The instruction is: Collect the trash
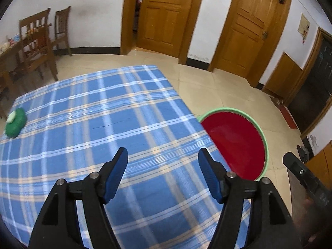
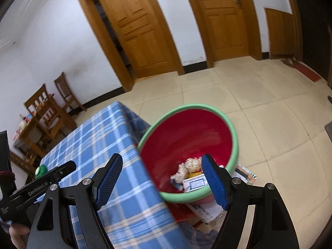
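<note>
A red basin with a green rim [image 2: 234, 132] stands beside the table's right edge; crumpled paper [image 2: 187, 169] and a small box [image 2: 194, 184] lie in its bottom. In the left wrist view only part of the same basin [image 1: 234, 137] shows past the table edge. My left gripper [image 1: 162, 155] hovers open over the blue plaid tablecloth [image 1: 99, 120], nothing between its blue pads. My right gripper [image 2: 161, 161] is open and empty above the table edge and basin. A green object with a white cap [image 1: 15, 122] lies at the table's far left, also in the right wrist view as the green object [image 2: 41, 170].
Wooden chairs [image 1: 37, 47] and a side table with clutter stand at the far left wall. Two wooden doors [image 1: 164, 16] face the tiled floor [image 1: 228, 91]. Papers [image 2: 209, 209] lie under the basin. The other hand-held gripper body [image 2: 39, 184] shows at the left edge.
</note>
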